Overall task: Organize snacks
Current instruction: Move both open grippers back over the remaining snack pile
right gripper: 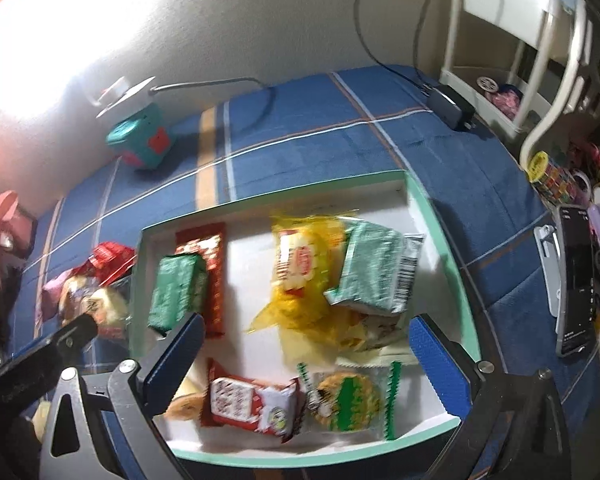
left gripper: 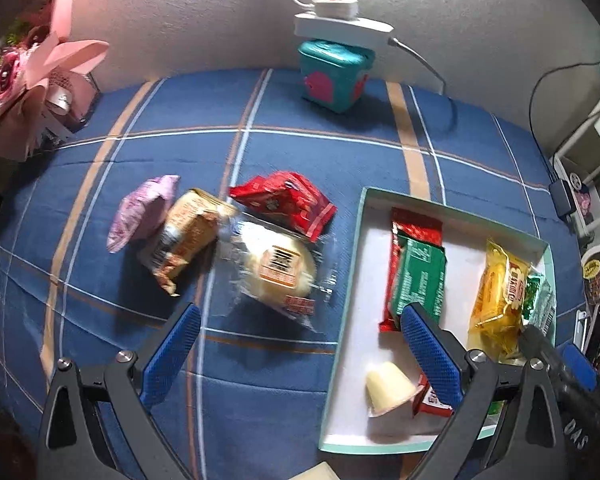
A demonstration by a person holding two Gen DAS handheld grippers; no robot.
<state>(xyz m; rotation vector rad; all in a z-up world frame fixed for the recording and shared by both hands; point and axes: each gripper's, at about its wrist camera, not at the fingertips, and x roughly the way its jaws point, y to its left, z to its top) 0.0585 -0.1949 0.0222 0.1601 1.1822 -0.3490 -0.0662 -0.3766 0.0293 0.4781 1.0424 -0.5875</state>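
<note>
A shallow white box with a mint-green rim lies on a blue plaid cloth. It holds a green packet, a red bar, a yellow packet, a jelly cup and other snacks. Left of the box lie a clear-wrapped bun, a red packet, an orange packet and a purple packet. My left gripper is open and empty above the cloth near the bun. My right gripper is open and empty over the box.
A teal tin with a white power strip on top stands by the wall. Pink gift items sit far left. A phone, a charger and a white shelf are at the right.
</note>
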